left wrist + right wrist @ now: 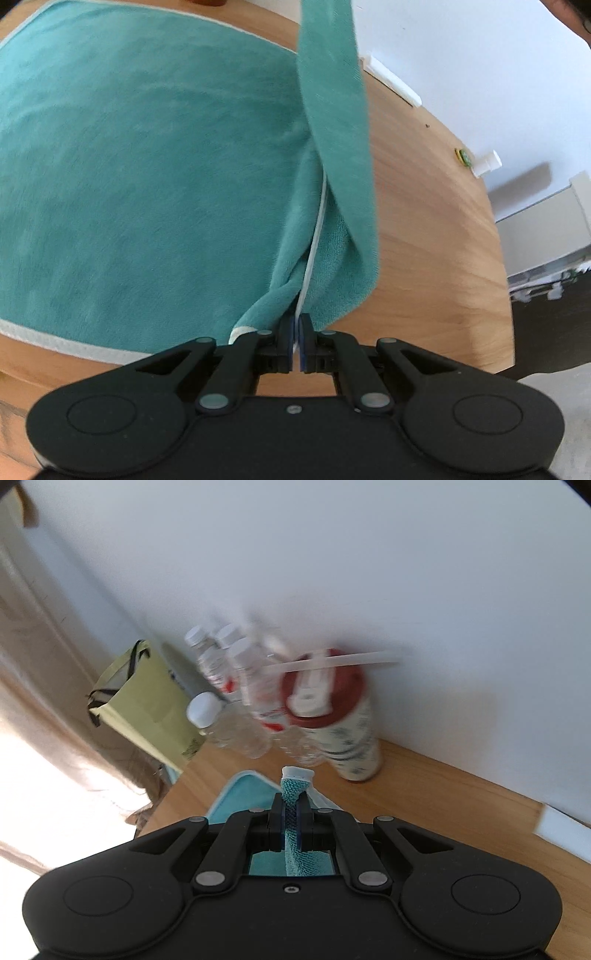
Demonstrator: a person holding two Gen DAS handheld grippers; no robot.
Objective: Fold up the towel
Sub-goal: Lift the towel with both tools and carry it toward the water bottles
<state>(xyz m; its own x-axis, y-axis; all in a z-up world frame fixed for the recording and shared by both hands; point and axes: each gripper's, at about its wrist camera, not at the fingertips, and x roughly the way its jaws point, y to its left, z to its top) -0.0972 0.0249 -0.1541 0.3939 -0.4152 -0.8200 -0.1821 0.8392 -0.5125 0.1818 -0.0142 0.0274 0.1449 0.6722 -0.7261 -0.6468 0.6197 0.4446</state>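
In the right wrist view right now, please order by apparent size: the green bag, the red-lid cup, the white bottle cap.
1. green bag
2. red-lid cup; it stands nearer the camera, so its rank against the bag is unsure
3. white bottle cap, clearly smallest

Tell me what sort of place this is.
Probably a room in a home: a wooden table pushed against a plain white wall, with water bottles, a red-lidded canister and a green shopping bag stored at its back edge.
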